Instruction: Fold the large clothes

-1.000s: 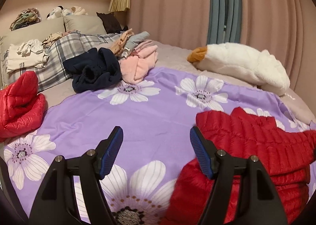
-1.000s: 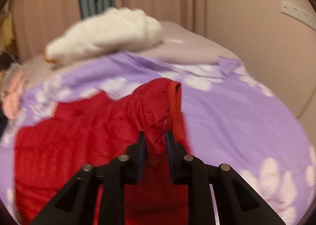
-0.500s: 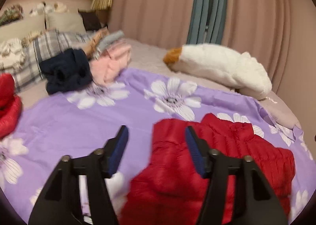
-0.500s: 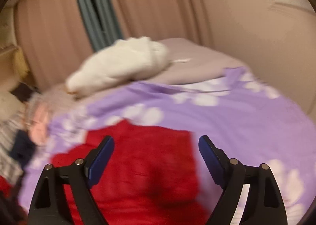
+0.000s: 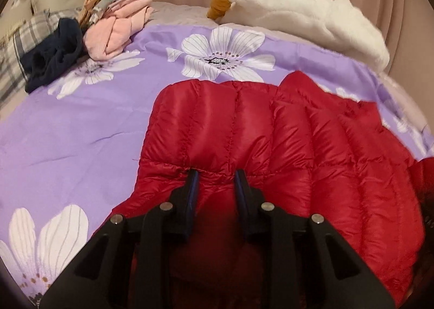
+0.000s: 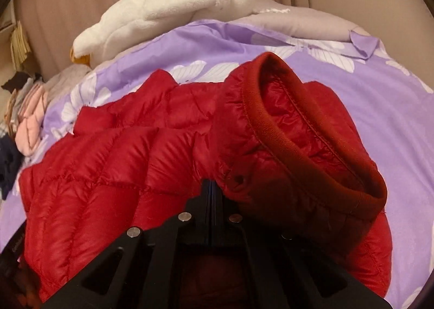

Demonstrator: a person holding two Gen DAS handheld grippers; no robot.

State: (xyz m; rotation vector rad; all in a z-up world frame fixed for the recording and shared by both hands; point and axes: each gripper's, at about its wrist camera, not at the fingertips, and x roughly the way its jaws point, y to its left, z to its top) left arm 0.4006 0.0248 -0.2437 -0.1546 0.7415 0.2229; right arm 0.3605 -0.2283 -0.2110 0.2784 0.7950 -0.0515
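Note:
A red quilted down jacket (image 5: 271, 132) lies spread on the purple flowered bedspread (image 5: 67, 132). My left gripper (image 5: 216, 176) is shut on a fold of the jacket near its left edge, with red fabric bunched between the fingers. In the right wrist view the same jacket (image 6: 122, 162) fills the middle. My right gripper (image 6: 213, 187) is shut on the jacket just beside a ribbed cuff or collar opening (image 6: 312, 140), which stands up to the right of the fingers.
A white plush goose (image 5: 298, 16) lies along the far side of the bed, also in the right wrist view (image 6: 168, 8). A pile of pink, grey and navy clothes (image 5: 108, 26) sits far left, with a plaid pillow (image 5: 16, 45). Curtains hang behind.
Both grippers were open half a second ago and have come down and shut on the red jacket. The left gripper moved right, onto the jacket.

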